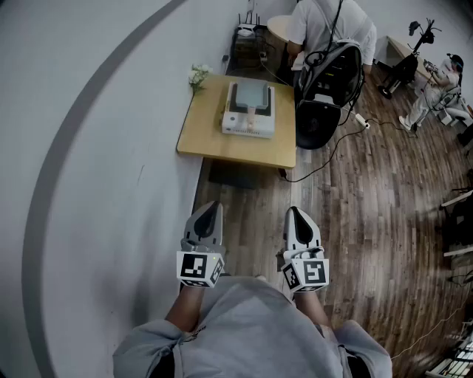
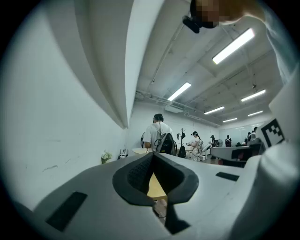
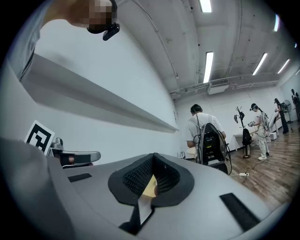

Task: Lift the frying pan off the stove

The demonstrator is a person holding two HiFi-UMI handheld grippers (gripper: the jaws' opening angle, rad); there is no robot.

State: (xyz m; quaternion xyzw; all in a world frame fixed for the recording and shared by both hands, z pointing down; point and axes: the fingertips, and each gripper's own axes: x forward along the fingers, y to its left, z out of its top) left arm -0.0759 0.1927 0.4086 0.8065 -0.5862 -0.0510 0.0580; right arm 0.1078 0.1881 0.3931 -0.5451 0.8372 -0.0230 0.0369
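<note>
A white stove (image 1: 248, 122) stands on a small wooden table (image 1: 214, 136) some way ahead, against the wall. A grey, squarish frying pan (image 1: 250, 94) rests on top of it. Both grippers hang close to the person's body, far short of the table. The left gripper (image 1: 210, 215) is shut and holds nothing, as is the right gripper (image 1: 296, 217) beside it. In the left gripper view the left gripper (image 2: 153, 157) has its jaws together, with a sliver of table (image 2: 156, 187) showing through the notch. In the right gripper view the right gripper (image 3: 153, 157) looks the same.
A white wall runs along the left. White flowers (image 1: 198, 75) sit at the table's far left corner. A black chair with a backpack (image 1: 329, 81) stands right of the table, a person (image 1: 329, 22) behind it. A cable (image 1: 334, 146) trails over the wooden floor.
</note>
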